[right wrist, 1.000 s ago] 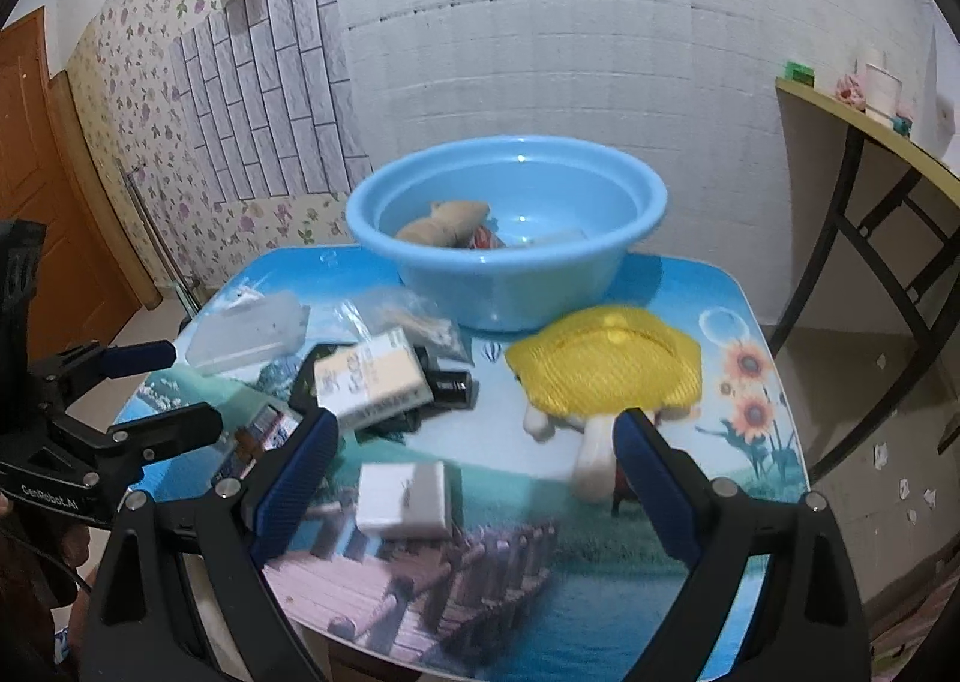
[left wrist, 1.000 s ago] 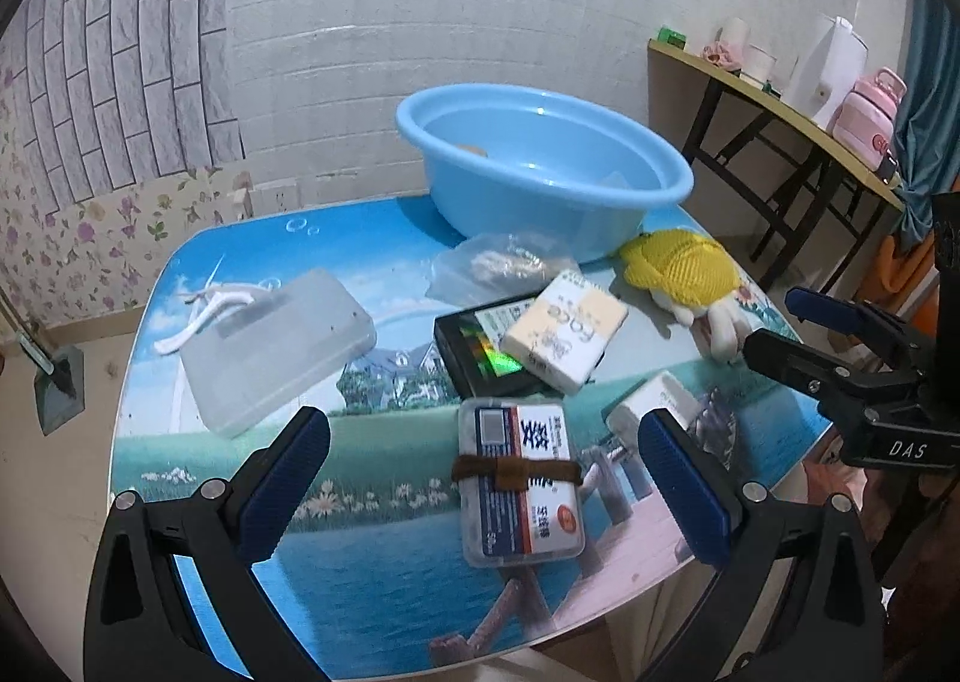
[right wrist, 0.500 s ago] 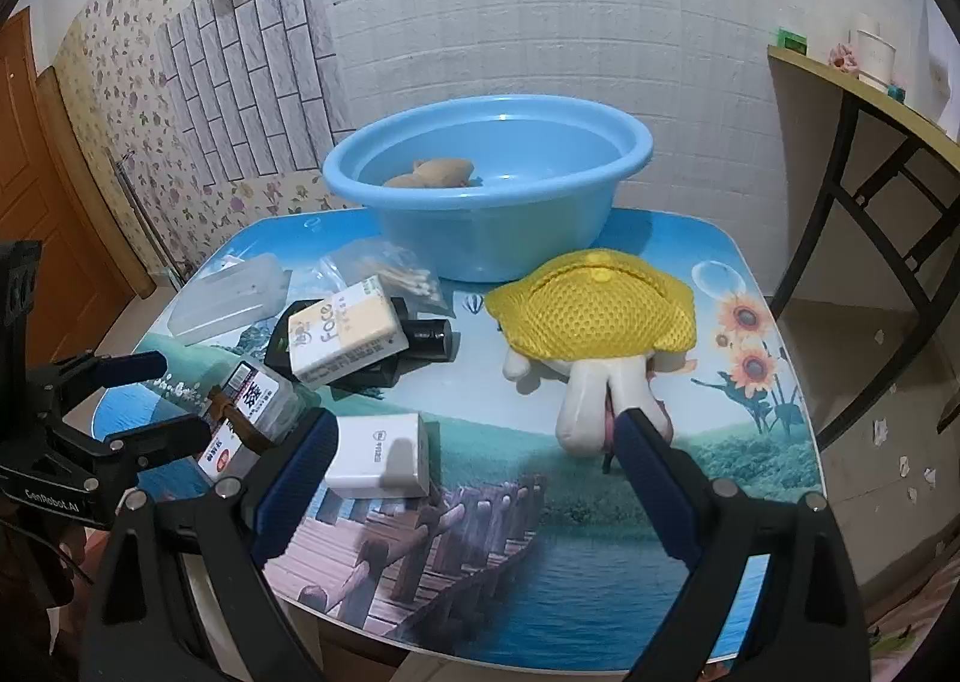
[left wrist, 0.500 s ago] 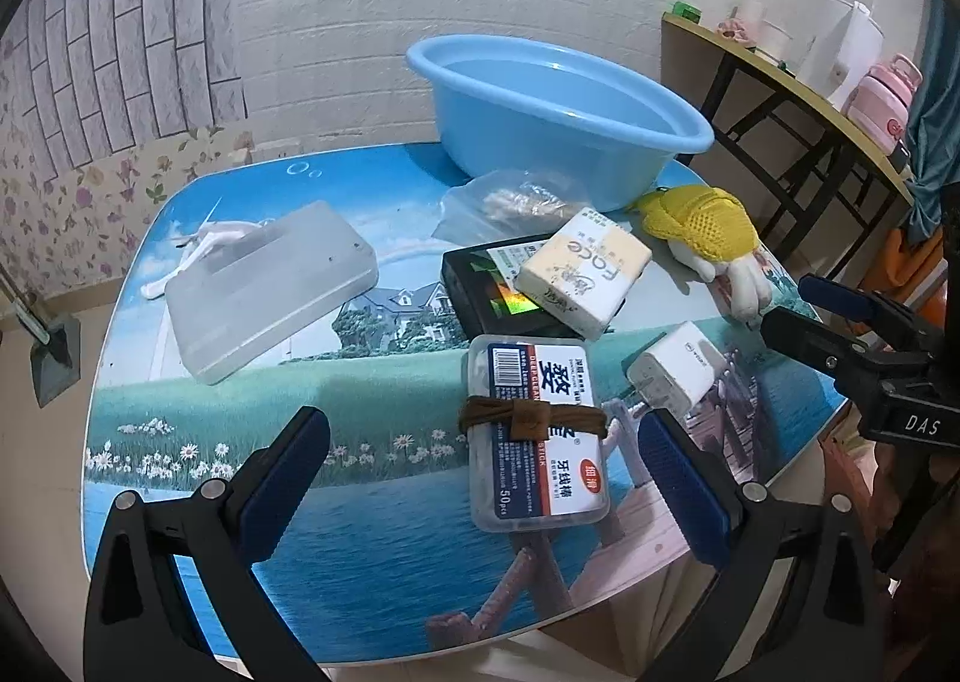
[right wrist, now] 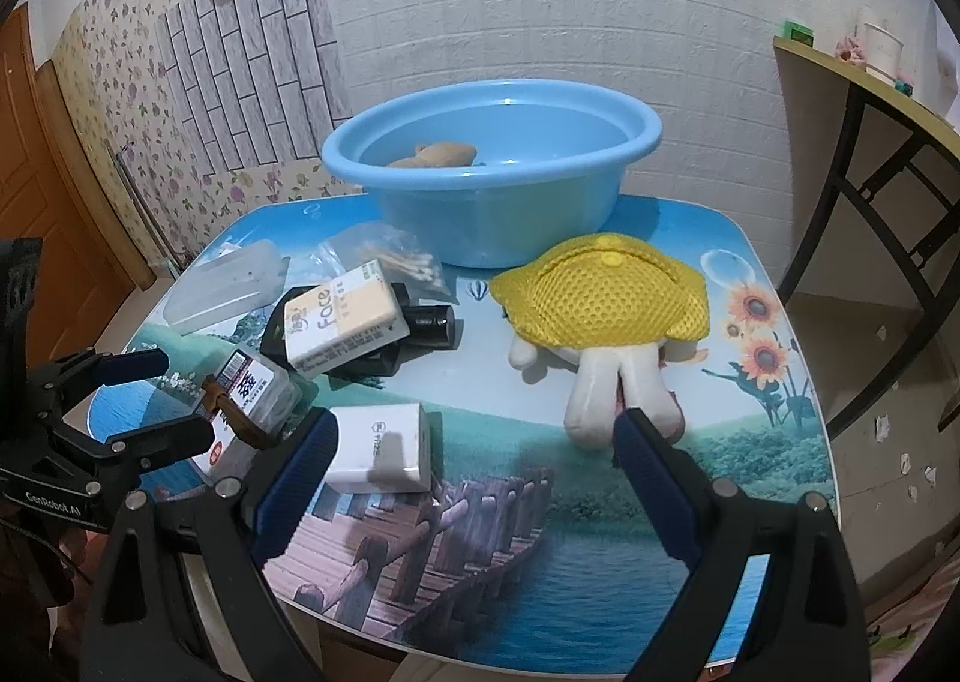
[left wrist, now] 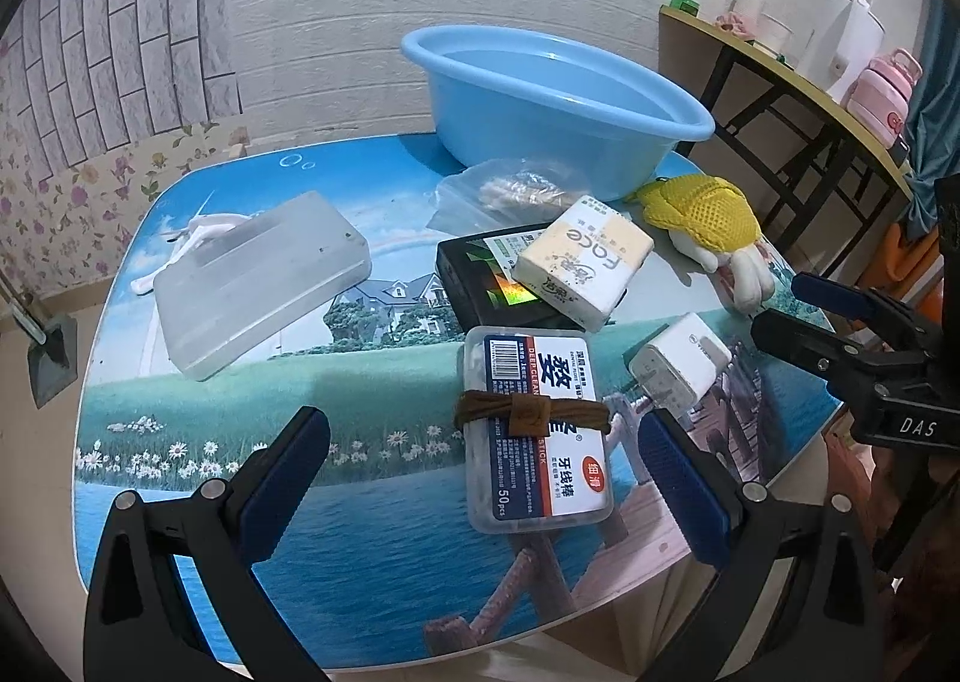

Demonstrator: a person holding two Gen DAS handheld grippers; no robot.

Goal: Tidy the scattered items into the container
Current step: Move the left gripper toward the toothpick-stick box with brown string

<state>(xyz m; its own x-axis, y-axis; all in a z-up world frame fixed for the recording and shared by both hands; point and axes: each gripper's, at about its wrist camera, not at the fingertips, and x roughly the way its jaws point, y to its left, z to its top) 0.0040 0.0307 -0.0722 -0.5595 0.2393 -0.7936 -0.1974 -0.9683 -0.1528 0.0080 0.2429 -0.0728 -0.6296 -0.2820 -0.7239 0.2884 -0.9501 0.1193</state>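
Both spread-fingered grippers have dropped closer; clear floss-pick box, brown band around, lies ungrasped.

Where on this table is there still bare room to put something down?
Bare table lies along the near edge in front of the clear flat case, and right of the yellow plush toy. It is crowded between the blue basin and the floss pick box.

Left hand-held gripper agape – floss box between pads, blue basin beyond
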